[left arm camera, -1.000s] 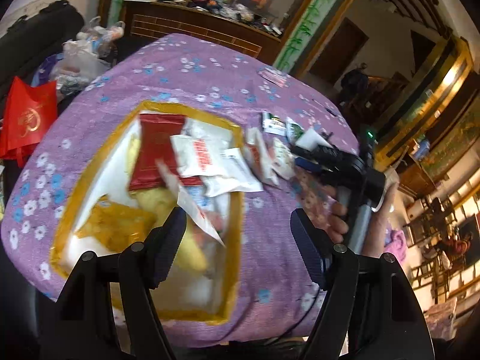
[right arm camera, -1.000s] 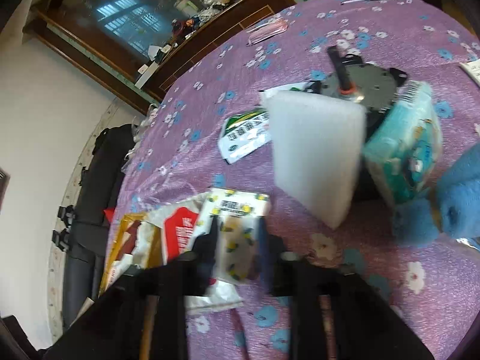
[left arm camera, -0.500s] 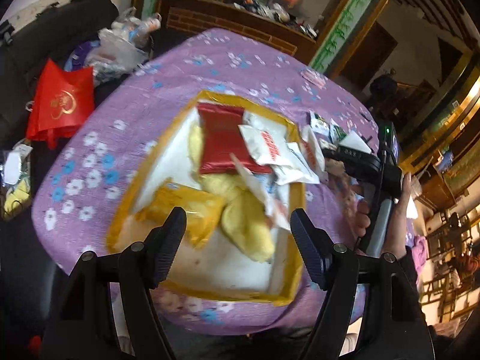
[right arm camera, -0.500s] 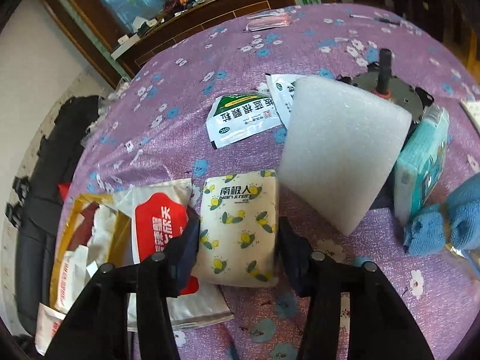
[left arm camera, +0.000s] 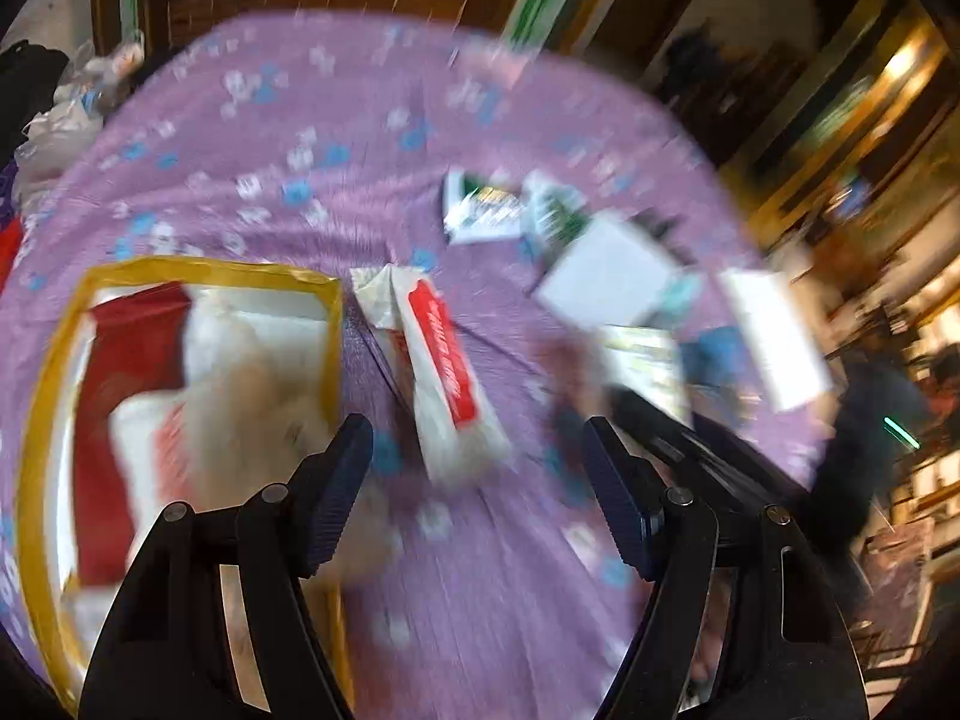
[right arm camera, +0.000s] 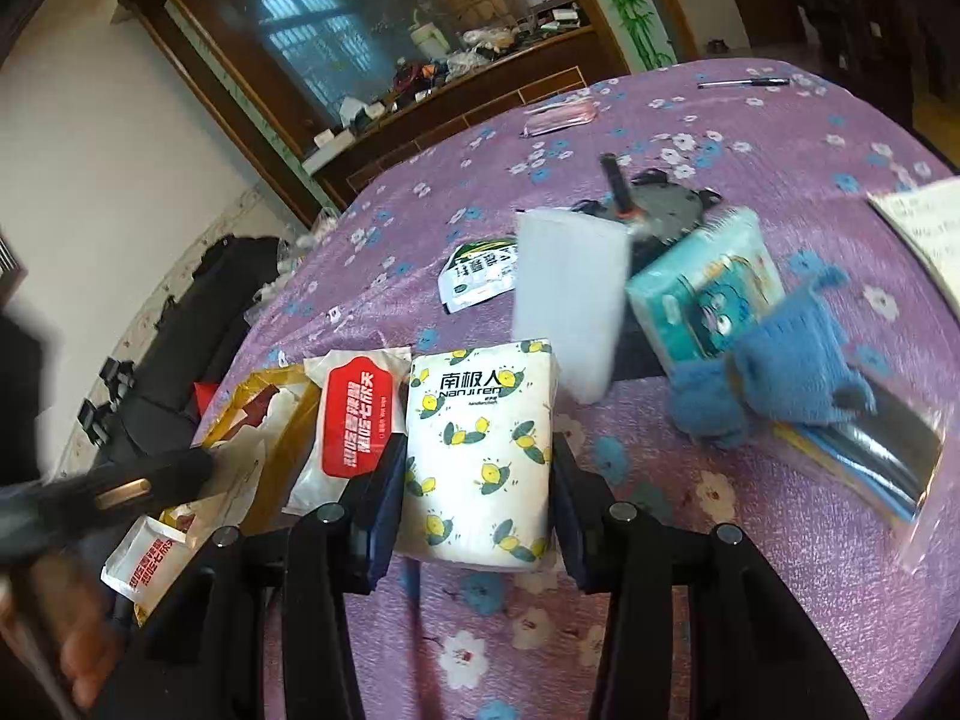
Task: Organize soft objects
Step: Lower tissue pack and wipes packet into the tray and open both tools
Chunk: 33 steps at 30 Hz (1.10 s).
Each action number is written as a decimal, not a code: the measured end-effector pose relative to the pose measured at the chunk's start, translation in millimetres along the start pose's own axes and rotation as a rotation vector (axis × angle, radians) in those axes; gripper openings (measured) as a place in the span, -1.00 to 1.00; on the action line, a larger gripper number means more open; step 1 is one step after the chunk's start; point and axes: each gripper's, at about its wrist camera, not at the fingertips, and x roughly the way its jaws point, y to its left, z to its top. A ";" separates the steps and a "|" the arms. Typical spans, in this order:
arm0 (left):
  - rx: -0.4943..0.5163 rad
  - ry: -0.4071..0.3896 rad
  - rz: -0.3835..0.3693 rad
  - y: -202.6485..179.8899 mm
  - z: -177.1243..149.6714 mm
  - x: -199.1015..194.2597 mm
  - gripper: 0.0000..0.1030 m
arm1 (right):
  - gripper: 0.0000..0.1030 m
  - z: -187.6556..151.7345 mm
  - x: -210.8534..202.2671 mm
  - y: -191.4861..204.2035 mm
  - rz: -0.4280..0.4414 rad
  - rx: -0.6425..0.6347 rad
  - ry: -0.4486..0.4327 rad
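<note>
My right gripper (right arm camera: 477, 495) stands open astride a white tissue pack with yellow lemons (right arm camera: 483, 456), one finger on each side; whether the pads touch it I cannot tell. A red-and-white packet (right arm camera: 354, 420) lies to its left, beside the yellow-rimmed tray (right arm camera: 300, 402) of soft packets. My left gripper (left arm camera: 480, 498) is open and empty above the purple cloth, with the red-and-white packet (left arm camera: 444, 372) just ahead of it and the tray (left arm camera: 333, 324) at left. That view is blurred.
A white foam block (right arm camera: 567, 294), a teal tissue pack (right arm camera: 702, 288), a blue plush cloth (right arm camera: 786, 366), a green-white sachet (right arm camera: 477, 273) and a black round device (right arm camera: 666, 213) lie beyond the lemon pack. A shiny plastic bag (right arm camera: 876, 456) lies at right. A black bag (right arm camera: 180, 348) sits off the table's left.
My left gripper swung right, off the tray toward the red-and-white packet. My right gripper moved forward, so the lemon pack now sits between its open fingers.
</note>
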 end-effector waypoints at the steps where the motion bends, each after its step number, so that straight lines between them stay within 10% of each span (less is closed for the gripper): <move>1: 0.015 0.021 0.008 -3.9 7.0 15.2 0.39 | -0.14 -1.5 -0.8 -1.8 0.015 -0.002 -0.021; 6: -0.059 0.098 0.074 6.0 17.8 52.8 0.01 | -0.14 -0.6 -1.8 -3.1 0.070 0.001 -0.024; 8: -0.071 0.078 0.111 10.4 23.1 56.0 -0.52 | -0.14 -0.2 -1.7 -1.5 0.067 -0.003 -0.026; 11: -0.102 0.046 0.032 16.4 23.0 47.7 -0.73 | -0.14 -1.1 -3.0 -1.7 0.065 0.000 -0.019; 21: -0.289 -0.156 -0.318 90.3 -60.5 -89.0 -0.74 | -0.14 -7.6 -5.2 11.6 0.062 -0.051 -0.025; 26: -0.358 -0.231 -0.343 150.4 -85.2 -127.7 -0.74 | -0.14 3.5 -14.3 76.9 0.117 -0.135 0.011; 33: -0.370 -0.187 -0.286 182.7 -75.7 -87.3 -0.74 | -0.14 3.9 32.6 182.4 0.125 -0.261 0.107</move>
